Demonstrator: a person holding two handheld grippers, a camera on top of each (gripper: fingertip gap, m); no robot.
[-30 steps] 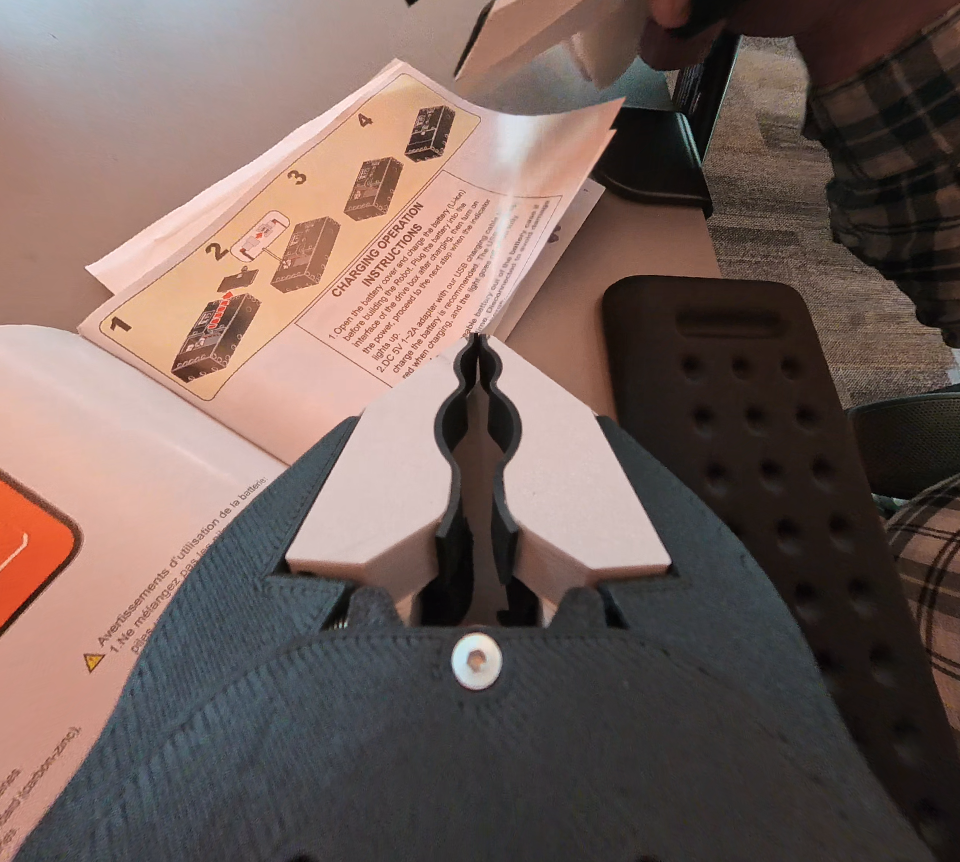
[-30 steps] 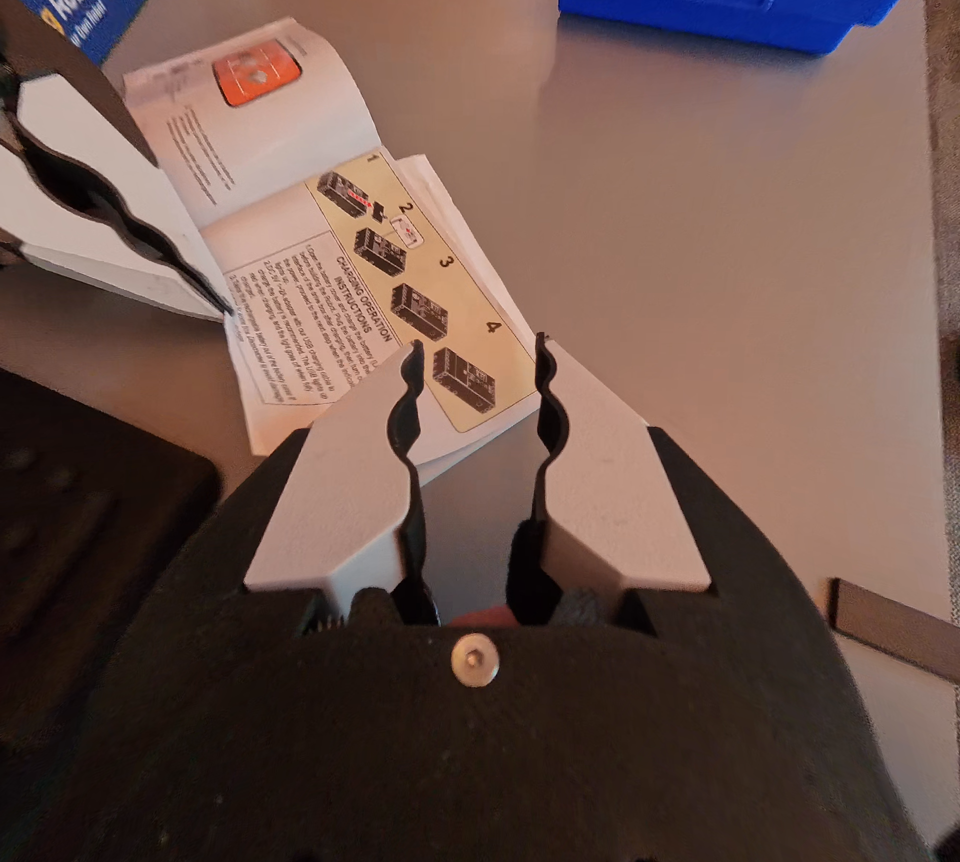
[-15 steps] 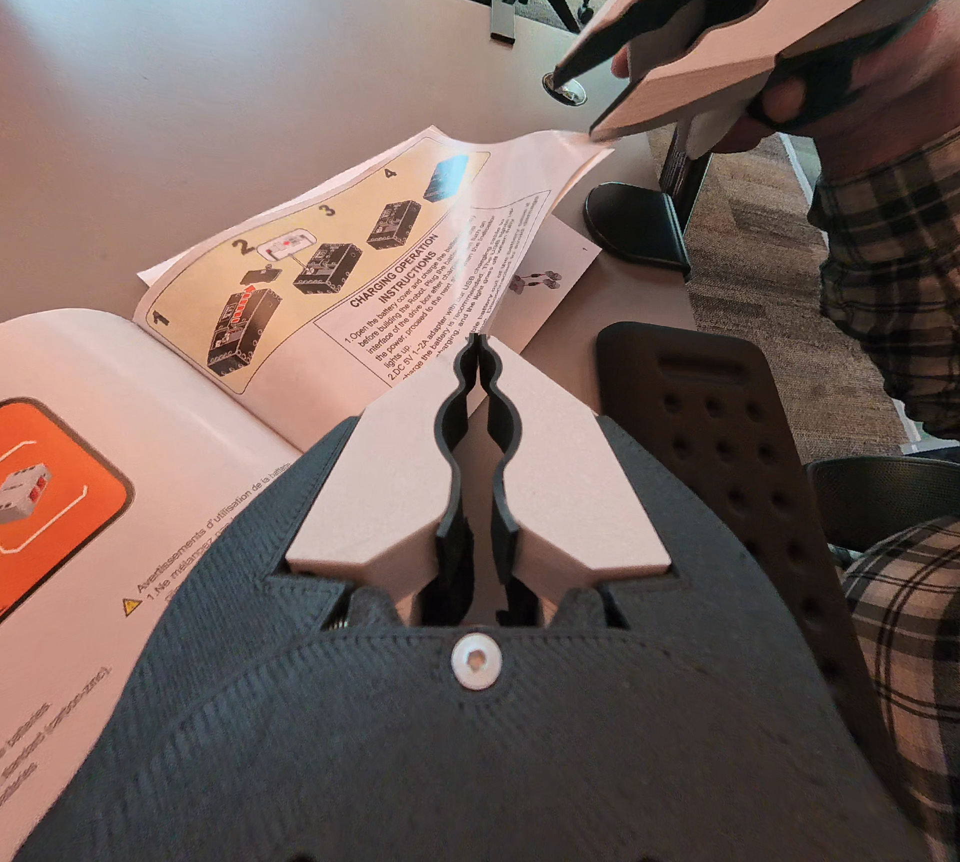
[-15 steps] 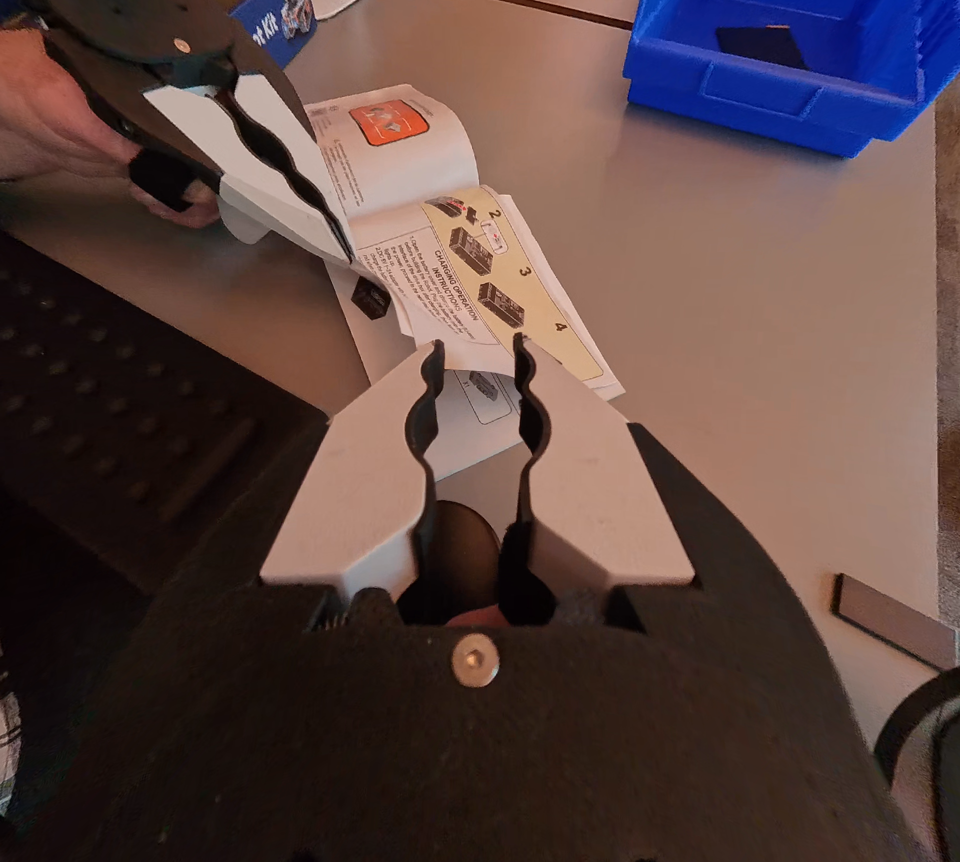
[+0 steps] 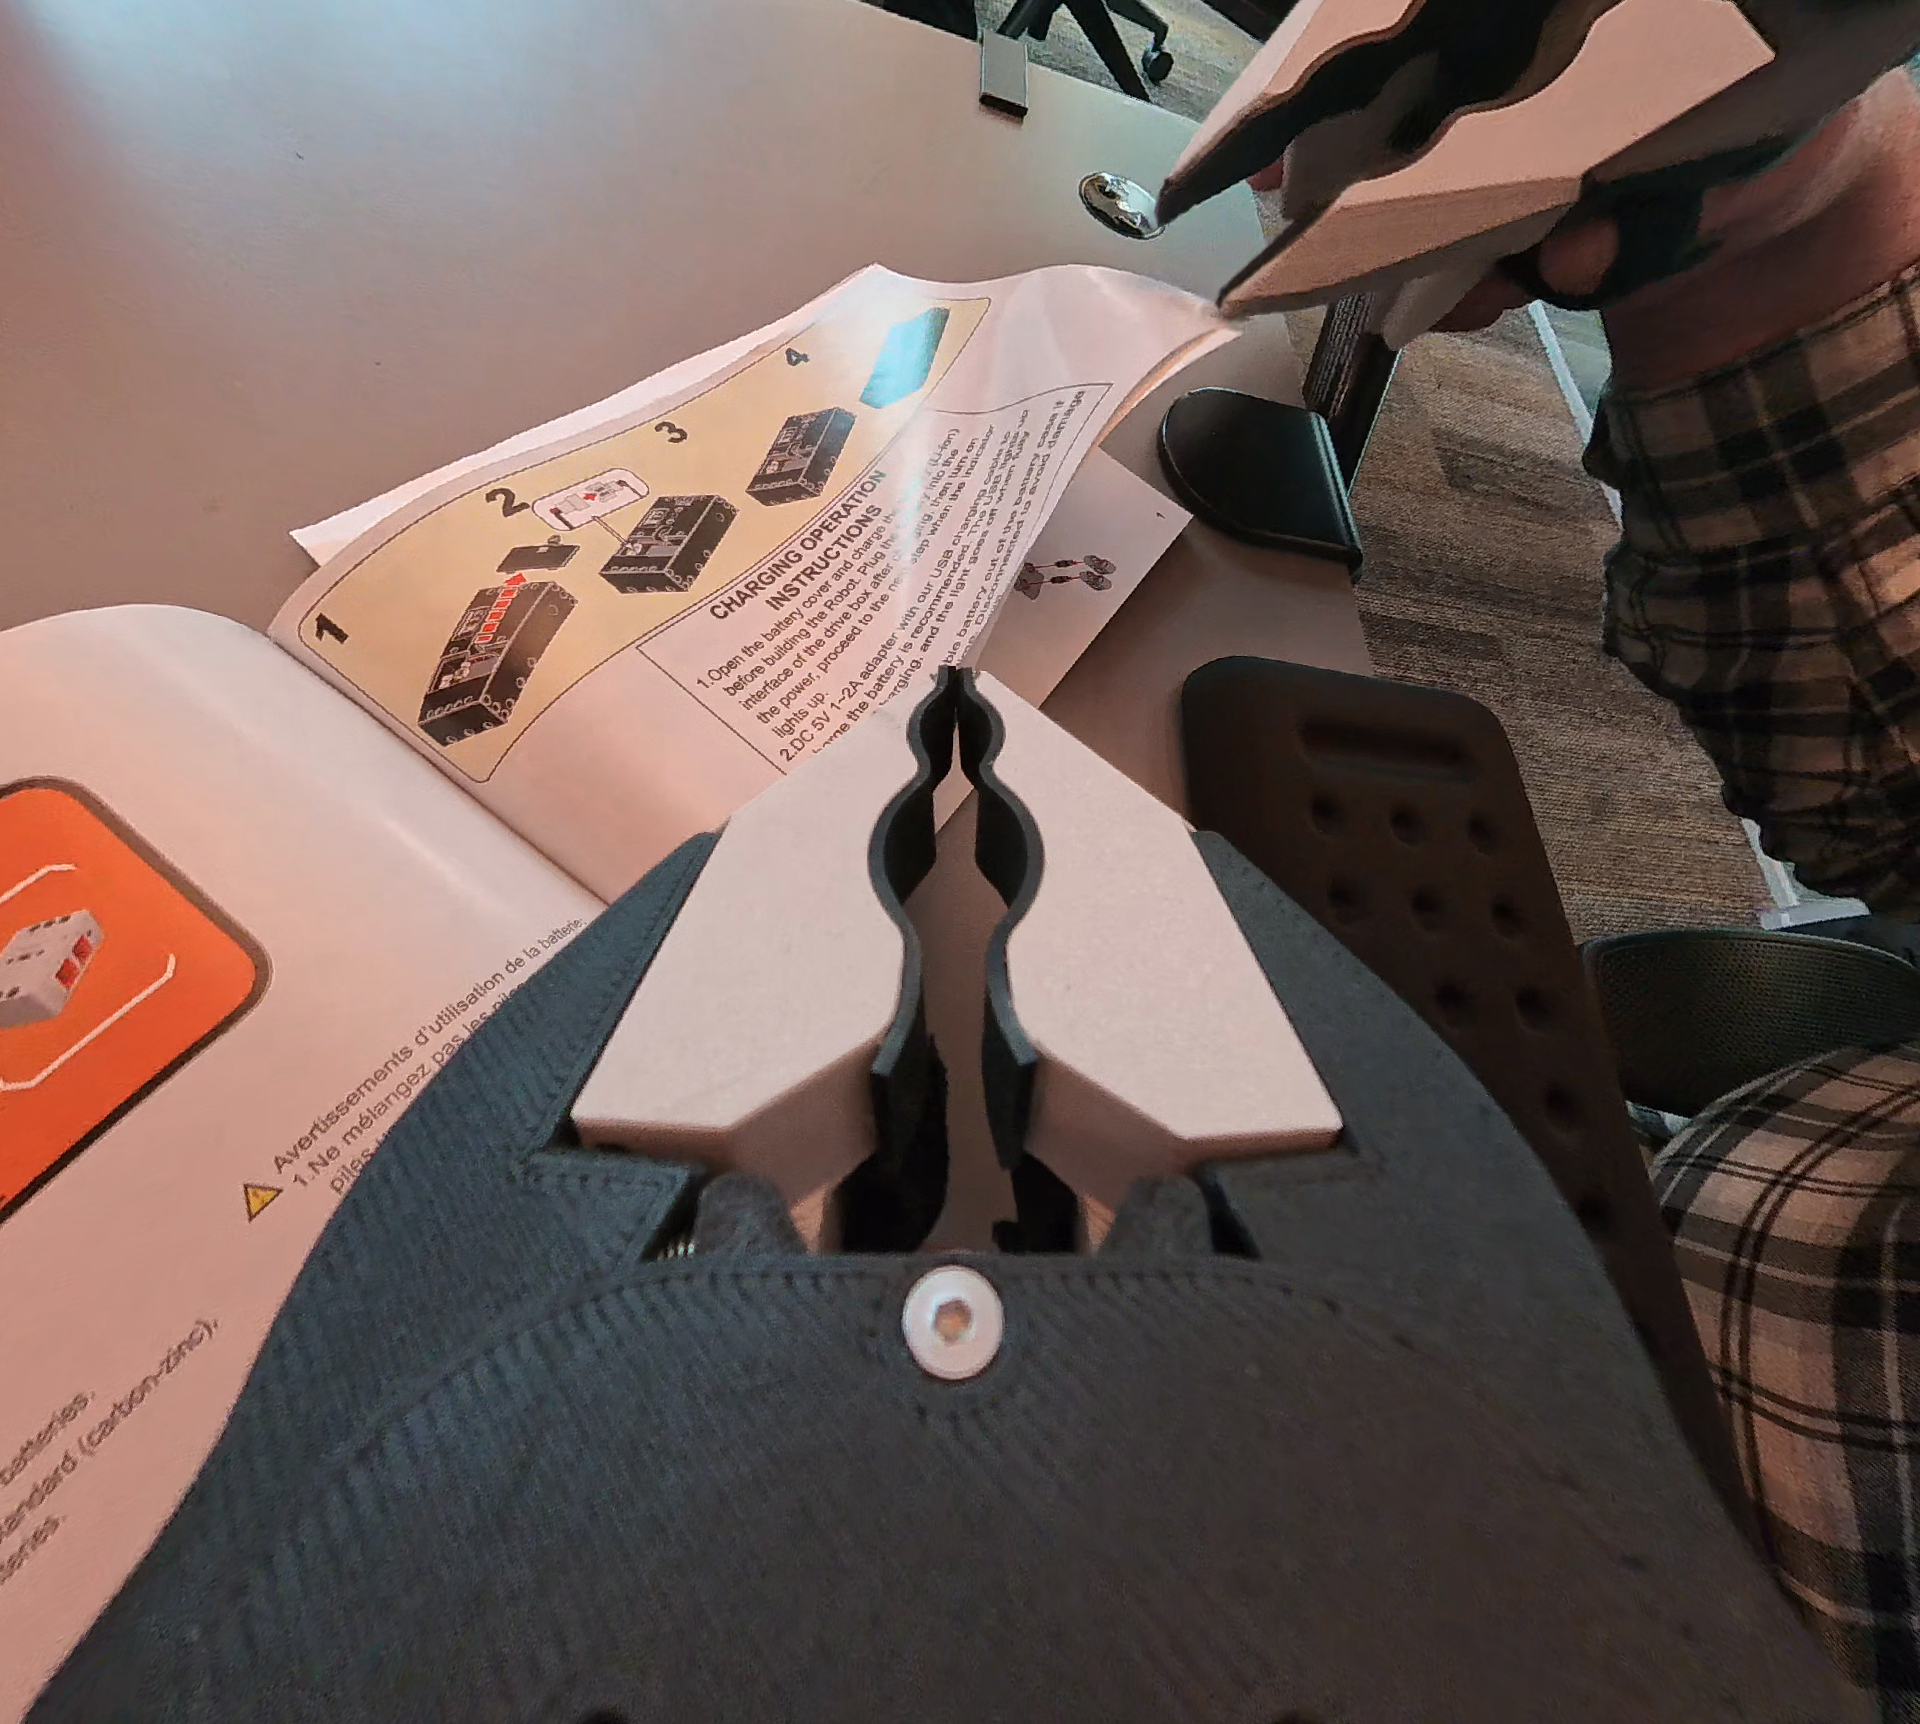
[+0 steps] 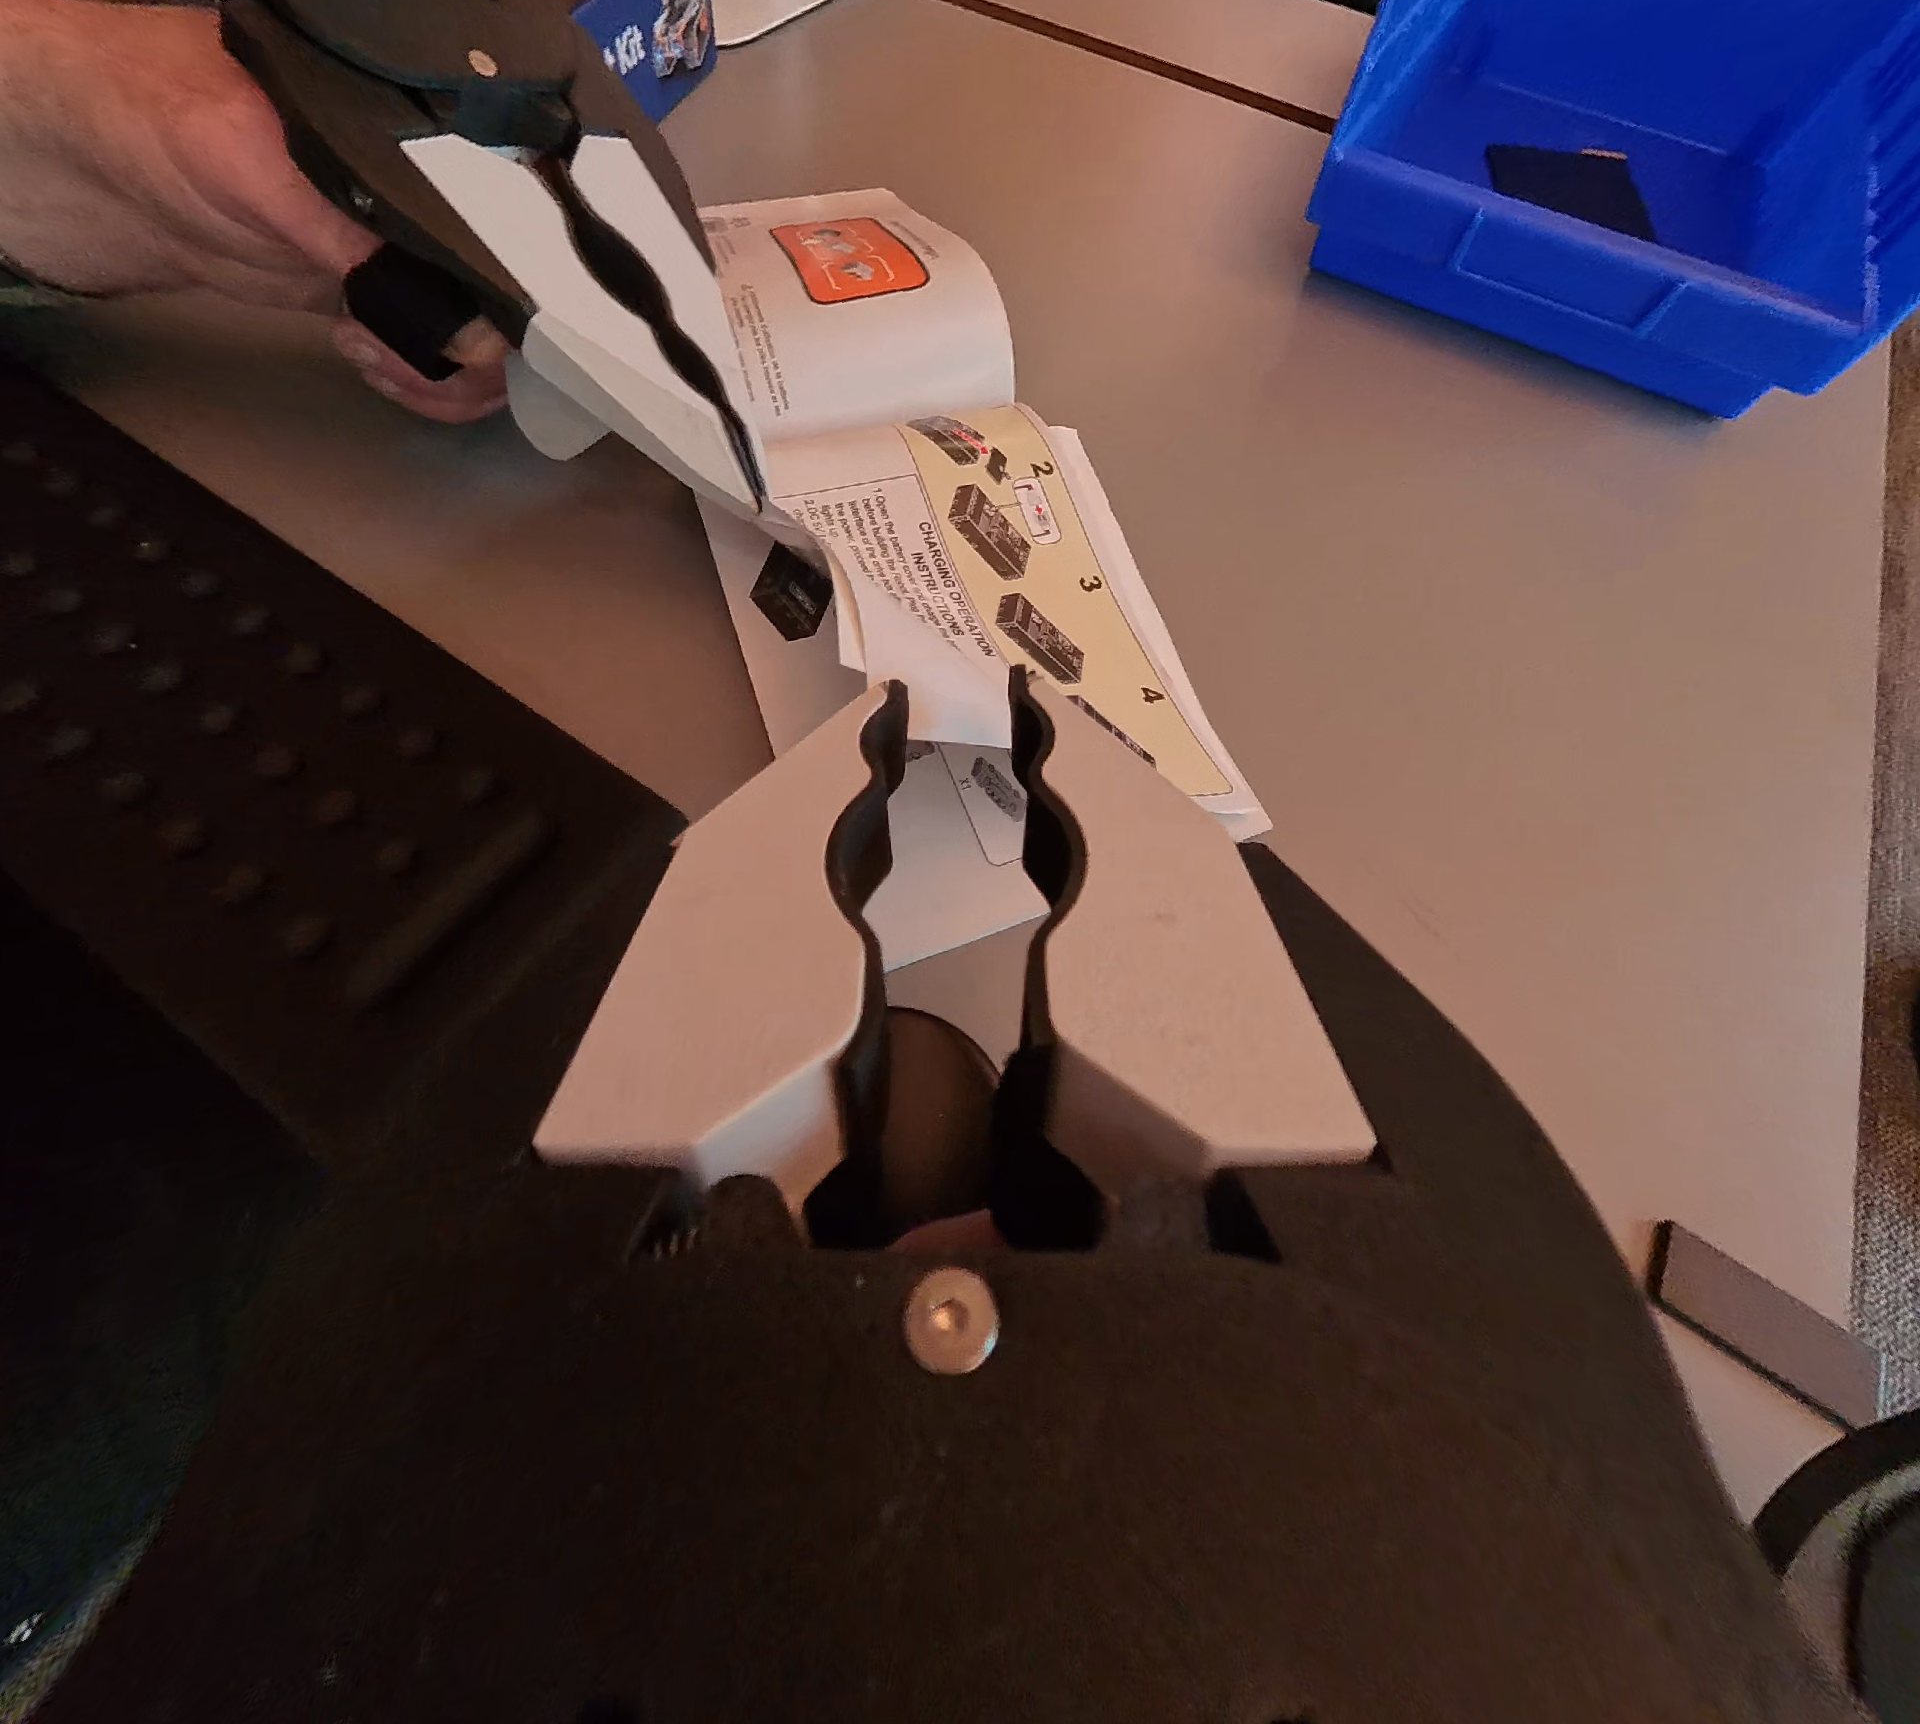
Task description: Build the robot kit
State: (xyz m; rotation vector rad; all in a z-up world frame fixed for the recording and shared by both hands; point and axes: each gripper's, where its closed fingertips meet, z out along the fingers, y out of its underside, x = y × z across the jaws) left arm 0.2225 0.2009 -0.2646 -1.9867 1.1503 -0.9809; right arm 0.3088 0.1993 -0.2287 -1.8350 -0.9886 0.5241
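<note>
The left gripper (image 5: 954,682) is pinched tight on the lower edge of a booklet (image 5: 665,552) page. The right gripper (image 6: 954,698), partly open, straddles that page's lifted corner on the table (image 6: 1455,635), gripping nothing.

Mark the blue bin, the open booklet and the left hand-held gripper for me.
blue bin (image 6: 1558,292), right wrist view, front wall.
open booklet (image 5: 644,552), left wrist view, yellow diagram panel of the lifted page.
left hand-held gripper (image 5: 954,682), left wrist view, between its closed fingertips.

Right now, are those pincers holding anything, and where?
The left gripper pinches the booklet's top page at its near edge. The right gripper is open around that page's corner, not gripping.
</note>
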